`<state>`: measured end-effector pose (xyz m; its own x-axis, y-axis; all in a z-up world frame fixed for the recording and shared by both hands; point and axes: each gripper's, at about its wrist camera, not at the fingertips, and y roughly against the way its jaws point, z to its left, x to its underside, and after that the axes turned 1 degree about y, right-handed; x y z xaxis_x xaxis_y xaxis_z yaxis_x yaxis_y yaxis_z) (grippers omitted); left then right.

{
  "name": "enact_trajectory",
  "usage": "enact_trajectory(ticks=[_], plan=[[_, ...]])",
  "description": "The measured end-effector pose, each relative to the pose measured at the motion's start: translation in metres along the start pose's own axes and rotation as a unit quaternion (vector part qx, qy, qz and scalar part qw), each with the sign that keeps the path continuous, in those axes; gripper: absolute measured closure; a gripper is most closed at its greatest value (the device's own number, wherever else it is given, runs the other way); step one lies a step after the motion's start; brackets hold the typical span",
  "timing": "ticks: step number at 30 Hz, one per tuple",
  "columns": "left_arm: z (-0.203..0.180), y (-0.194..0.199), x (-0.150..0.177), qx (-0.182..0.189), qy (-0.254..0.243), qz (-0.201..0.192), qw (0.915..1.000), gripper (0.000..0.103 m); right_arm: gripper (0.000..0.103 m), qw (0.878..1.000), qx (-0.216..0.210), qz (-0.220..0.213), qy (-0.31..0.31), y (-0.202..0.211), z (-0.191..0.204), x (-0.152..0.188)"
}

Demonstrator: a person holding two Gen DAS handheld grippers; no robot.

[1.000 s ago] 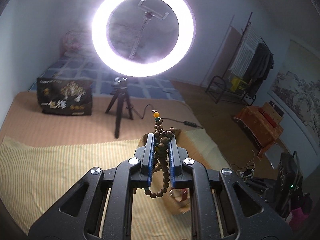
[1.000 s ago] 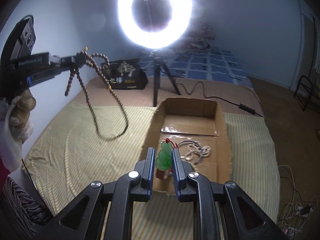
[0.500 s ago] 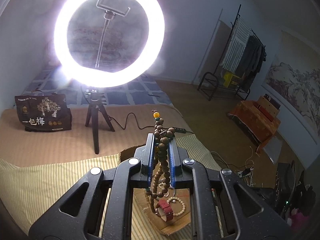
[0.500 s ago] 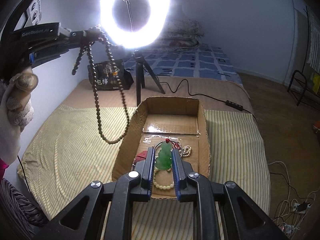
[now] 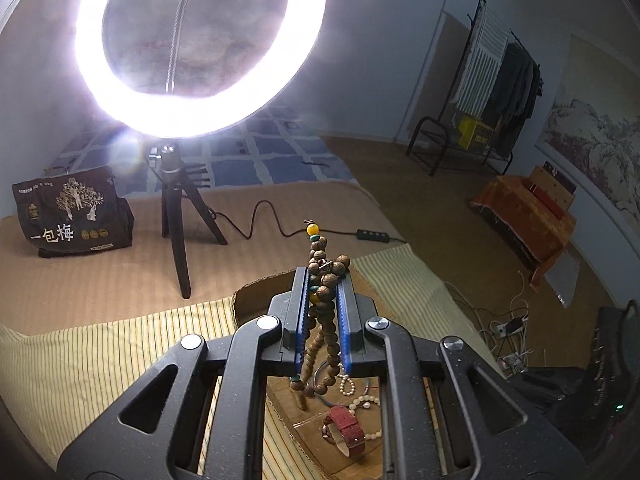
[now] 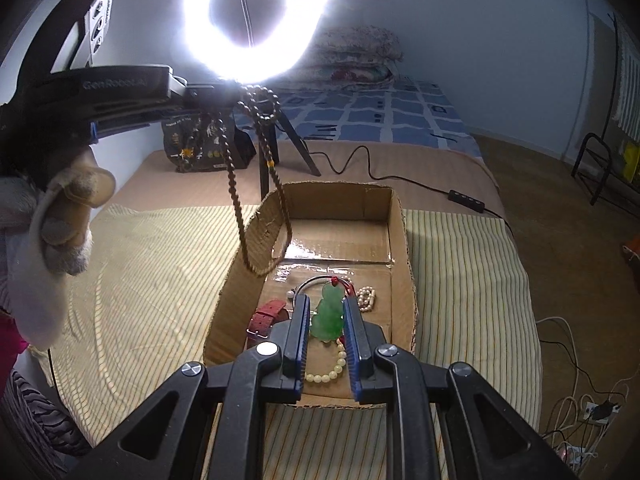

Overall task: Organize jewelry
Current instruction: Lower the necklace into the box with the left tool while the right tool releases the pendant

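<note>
My left gripper (image 5: pixel 323 276) is shut on a long brown wooden bead necklace (image 5: pixel 325 280). In the right wrist view the left gripper (image 6: pixel 224 92) holds the necklace (image 6: pixel 240 216) high, its loop hanging over the left wall of the open cardboard box (image 6: pixel 396 216). My right gripper (image 6: pixel 325 300) is shut on a green gourd-shaped jade pendant (image 6: pixel 329 316) above the box's near end. In the box lie a red watch (image 6: pixel 266 316), a pale bead bracelet (image 6: pixel 326 372), a pearl piece (image 6: pixel 366 298) and a metal bangle (image 6: pixel 310 282).
The box (image 5: pixel 248 292) sits on a yellow striped cloth (image 6: pixel 140 280) on a bed. A ring light on a tripod (image 6: pixel 260 168) stands behind the box, with a black bag (image 6: pixel 196 144) to its left and a power cable (image 6: pixel 464 198) to the right.
My left gripper has carried the bead necklace rightward until its loop hangs at the box's left wall. My right gripper has moved forward with the pendant over the box's near end.
</note>
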<state>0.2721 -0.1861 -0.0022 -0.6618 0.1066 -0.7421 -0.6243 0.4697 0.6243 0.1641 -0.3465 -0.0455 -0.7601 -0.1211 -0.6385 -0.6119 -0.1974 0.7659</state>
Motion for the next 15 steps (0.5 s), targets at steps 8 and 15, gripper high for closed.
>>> enact_trajectory(ticks=[8,15], plan=[[-0.001,-0.024,0.008,-0.008,-0.002,0.015,0.9998,0.092,0.088,1.0,0.014,0.001,-0.003,-0.005,-0.001,-0.003],[-0.002,-0.039,0.01,-0.013,-0.005,0.024,0.9996,0.092,0.088,1.0,0.019,0.004,0.001,-0.009,0.002,-0.003]])
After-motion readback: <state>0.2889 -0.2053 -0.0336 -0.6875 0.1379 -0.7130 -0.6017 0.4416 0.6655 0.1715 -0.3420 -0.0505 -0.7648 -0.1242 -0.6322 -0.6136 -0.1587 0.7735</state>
